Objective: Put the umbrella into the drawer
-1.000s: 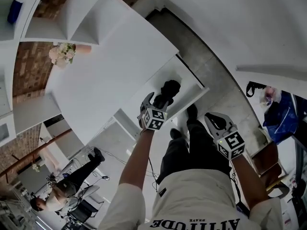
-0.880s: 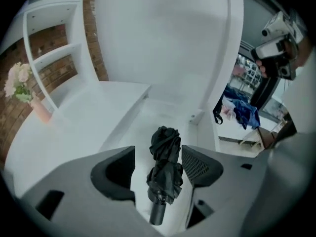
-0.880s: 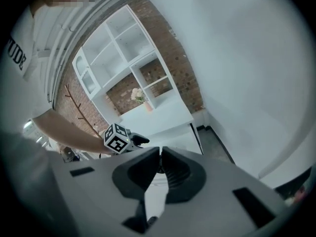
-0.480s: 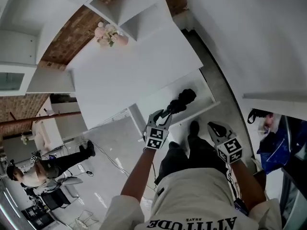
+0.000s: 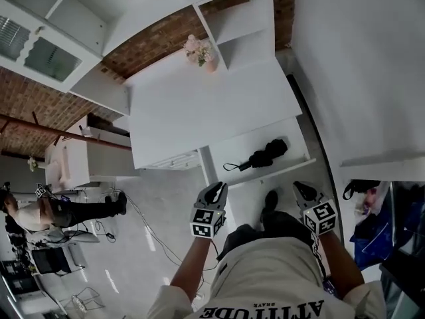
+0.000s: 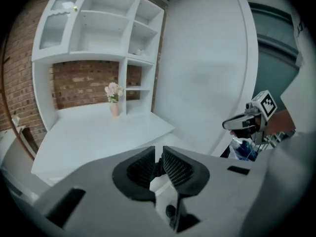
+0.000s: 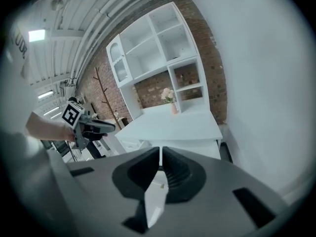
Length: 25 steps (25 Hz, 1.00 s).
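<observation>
**Umbrella's in, both tools empty**
The umbrella (image 5: 262, 157) lies in the open drawer (image 5: 234, 149) under the desk (image 5: 199, 105). The left tool (image 5: 216, 193) is closing on nothing, and the right tool (image 5: 302, 191) is pinched together and empty. I'd check the strap loop clears the drawer's front edge.

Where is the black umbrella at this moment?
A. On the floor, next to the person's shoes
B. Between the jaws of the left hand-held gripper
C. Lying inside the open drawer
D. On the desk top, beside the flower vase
C: in the head view the umbrella lies on its side on the white bottom of the open drawer.
</observation>
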Each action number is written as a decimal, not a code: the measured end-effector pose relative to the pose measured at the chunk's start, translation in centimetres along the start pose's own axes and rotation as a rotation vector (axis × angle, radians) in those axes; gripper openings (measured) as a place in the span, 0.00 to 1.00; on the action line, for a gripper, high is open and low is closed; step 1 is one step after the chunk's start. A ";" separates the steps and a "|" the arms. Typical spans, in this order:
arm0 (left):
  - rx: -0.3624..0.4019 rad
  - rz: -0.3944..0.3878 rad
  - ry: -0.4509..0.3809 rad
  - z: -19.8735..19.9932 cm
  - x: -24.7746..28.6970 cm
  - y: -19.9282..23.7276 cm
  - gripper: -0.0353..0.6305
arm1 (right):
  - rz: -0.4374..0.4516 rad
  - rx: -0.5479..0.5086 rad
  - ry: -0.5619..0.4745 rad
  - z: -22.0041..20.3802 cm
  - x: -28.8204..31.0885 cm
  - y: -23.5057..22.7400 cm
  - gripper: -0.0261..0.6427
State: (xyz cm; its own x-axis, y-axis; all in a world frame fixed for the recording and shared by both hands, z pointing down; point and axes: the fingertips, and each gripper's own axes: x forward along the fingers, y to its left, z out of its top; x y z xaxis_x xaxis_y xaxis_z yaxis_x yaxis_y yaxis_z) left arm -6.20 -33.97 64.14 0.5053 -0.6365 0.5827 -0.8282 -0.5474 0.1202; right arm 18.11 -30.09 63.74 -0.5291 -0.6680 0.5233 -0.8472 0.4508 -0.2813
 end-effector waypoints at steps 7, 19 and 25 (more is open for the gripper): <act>-0.047 0.029 -0.098 -1.0 -8.2 1.2 0.11 | -0.011 -0.058 -0.025 0.2 -1.3 5.0 0.09; -0.073 0.018 -0.258 -4.0 -20.7 1.4 0.09 | -0.057 -0.127 -0.102 -0.6 -6.1 14.9 0.09; -0.059 0.021 -0.326 -5.4 -25.7 1.0 0.09 | -0.097 -0.146 -0.131 -1.8 -9.3 18.9 0.09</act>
State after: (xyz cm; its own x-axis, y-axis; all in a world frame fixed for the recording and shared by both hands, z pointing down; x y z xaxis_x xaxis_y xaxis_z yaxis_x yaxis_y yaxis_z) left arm -21.36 -15.24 53.64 0.5314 -0.7926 0.2989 -0.8468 -0.5061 0.1633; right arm 7.09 -14.35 55.00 -0.4551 -0.7795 0.4303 -0.8836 0.4553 -0.1097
